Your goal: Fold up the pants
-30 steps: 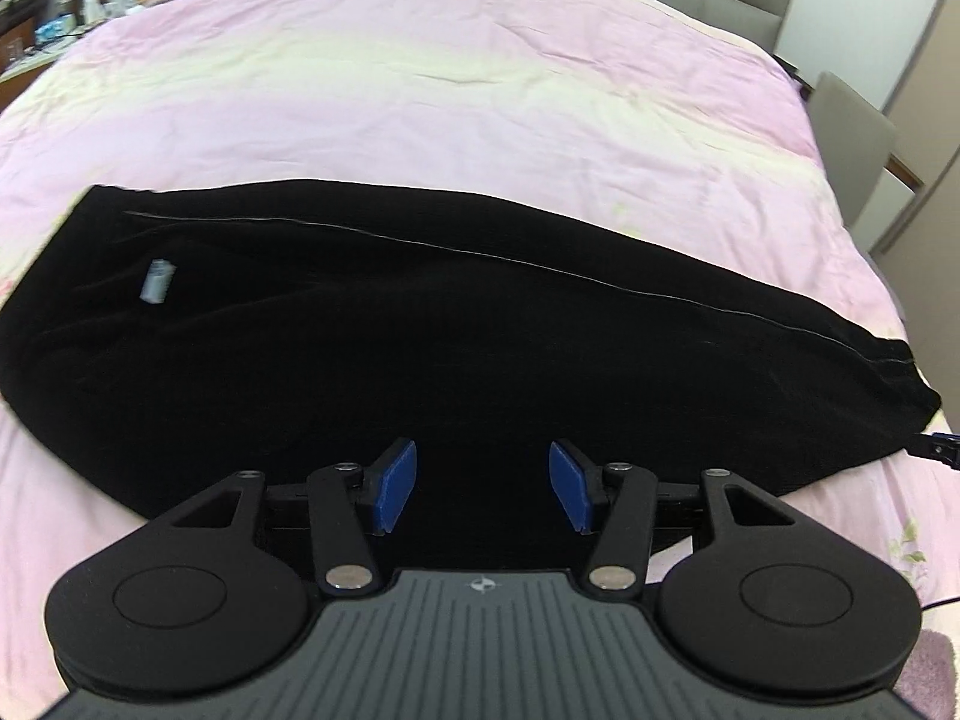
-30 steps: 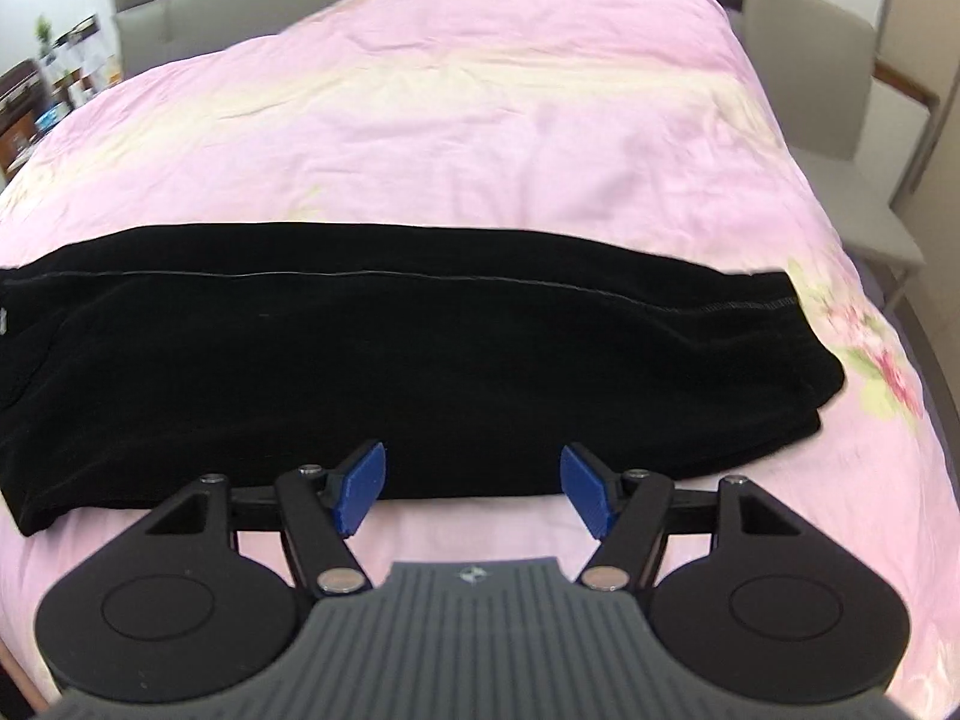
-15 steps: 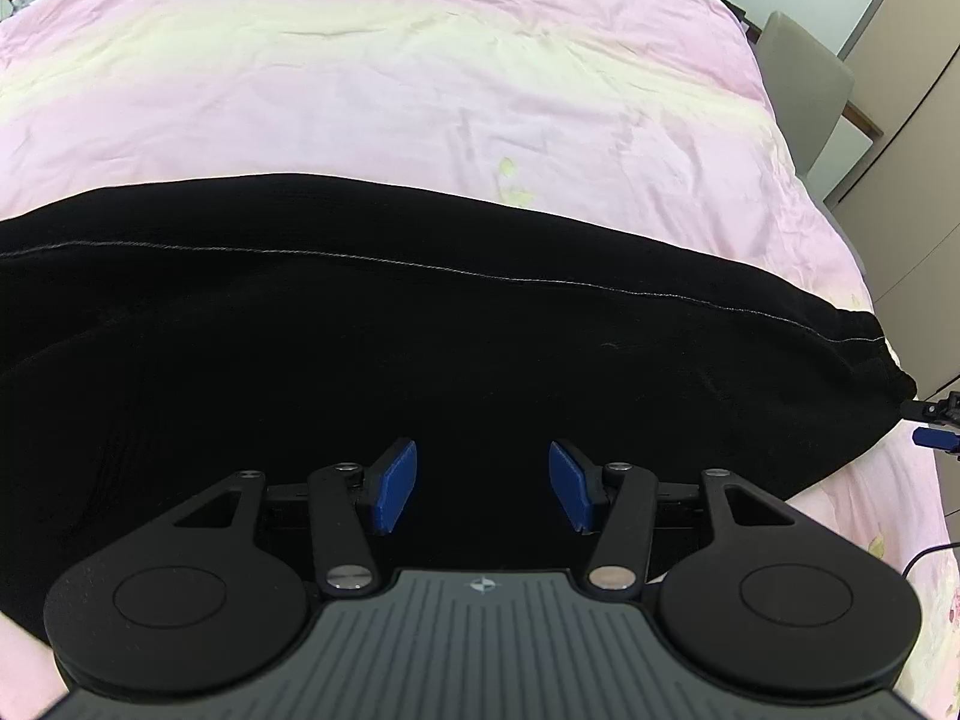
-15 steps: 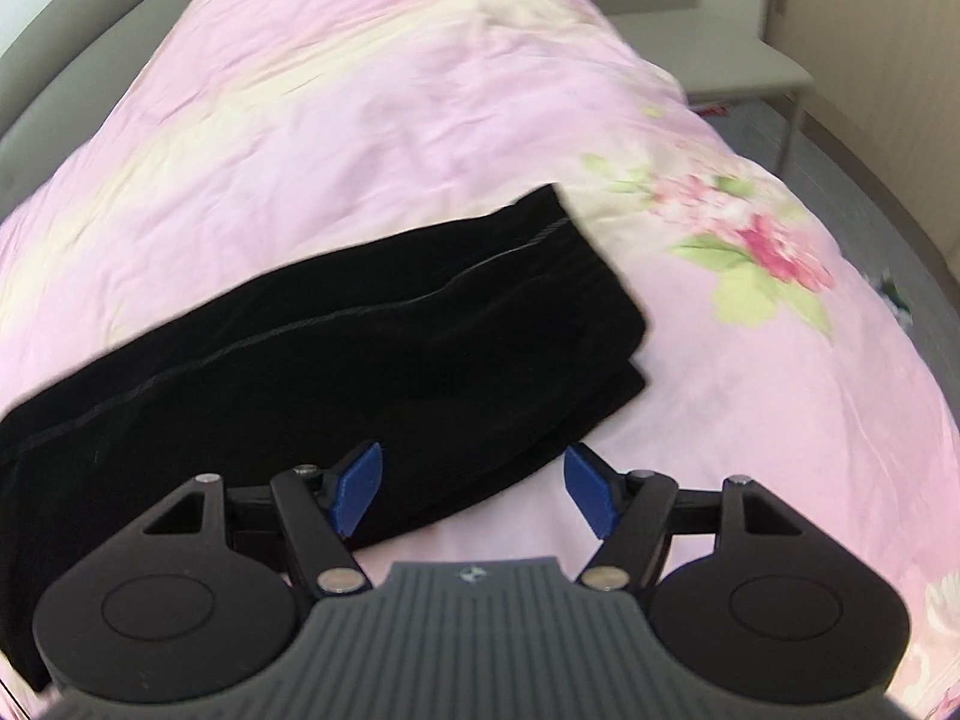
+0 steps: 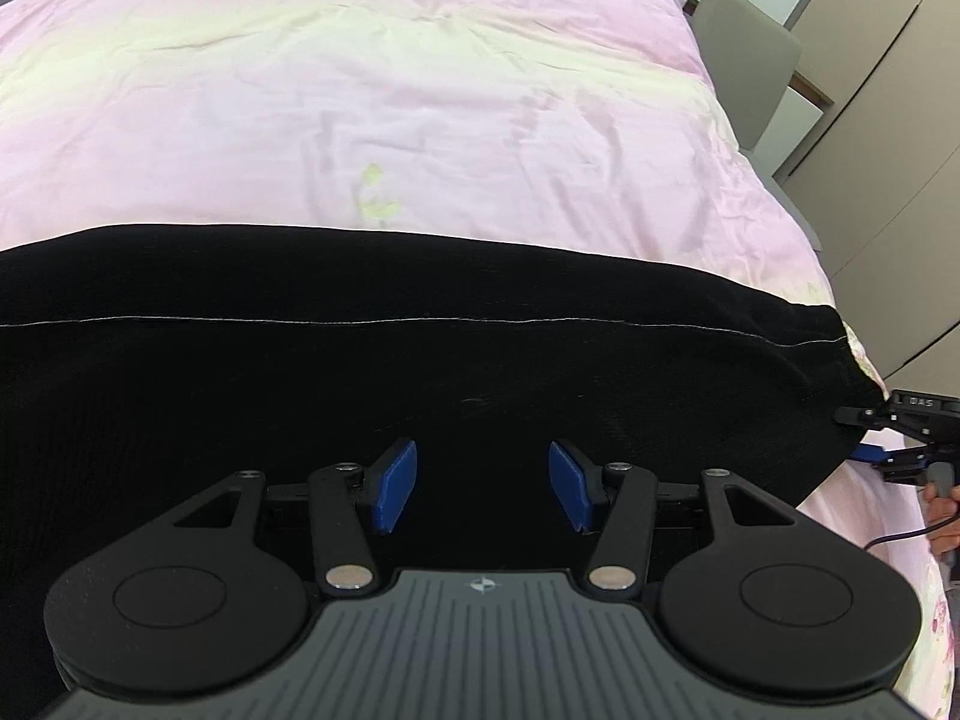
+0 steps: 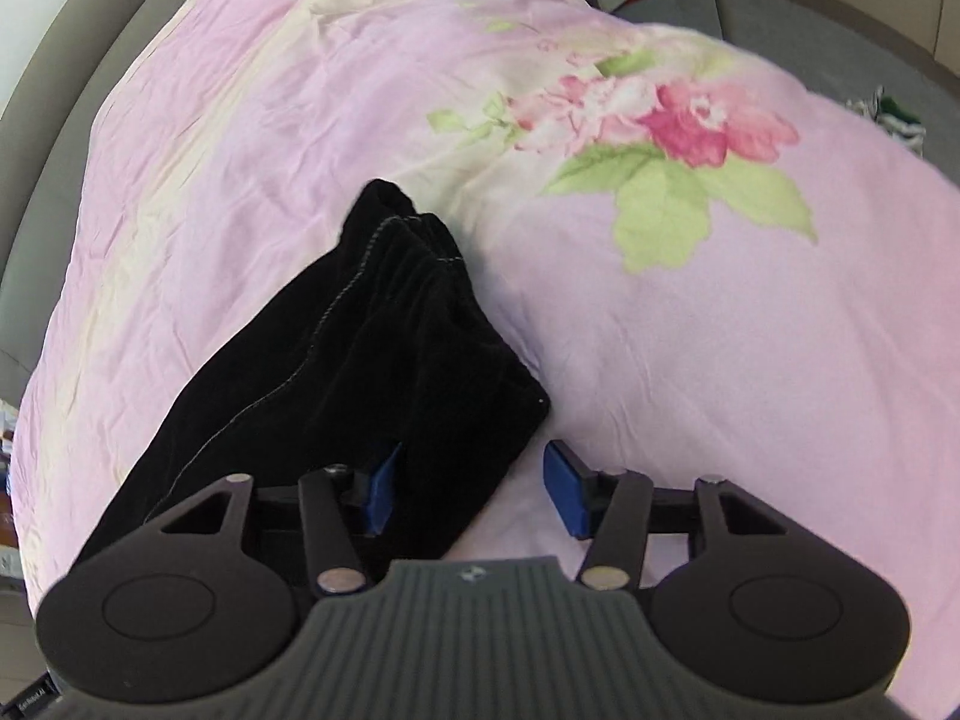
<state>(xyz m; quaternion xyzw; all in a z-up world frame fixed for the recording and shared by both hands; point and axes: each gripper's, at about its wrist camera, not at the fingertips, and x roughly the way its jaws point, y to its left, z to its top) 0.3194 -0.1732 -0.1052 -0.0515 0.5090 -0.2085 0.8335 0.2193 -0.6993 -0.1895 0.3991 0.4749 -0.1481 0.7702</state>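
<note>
Black pants [image 5: 420, 372], folded lengthwise, lie across the pink bedspread [image 5: 420, 90], a thin pale seam running along them. My left gripper [image 5: 483, 489] hovers open over their middle; the blue pads frame only the cloth below. The right gripper [image 6: 474, 489] sits at the cuff end of the pants [image 6: 372, 348]. Its jaws are closing with the near cuff corner between them. The left pad is half hidden by the fabric and the right pad stands clear of it. In the left wrist view the right gripper [image 5: 858, 433] shows at the pants' right end.
The bedspread [image 6: 660, 330] carries a large flower print beyond the cuffs. A grey chair [image 5: 750, 54] and pale cabinet doors [image 5: 888, 150] stand past the bed's right side. A hand [image 5: 942, 498] holds the right tool. Grey floor [image 6: 840, 18] lies beyond the bed's end.
The left gripper slid right along the pants, and the waist label left its view. The right gripper rolled and dropped to the cuff end, its pads narrowing around the corner.
</note>
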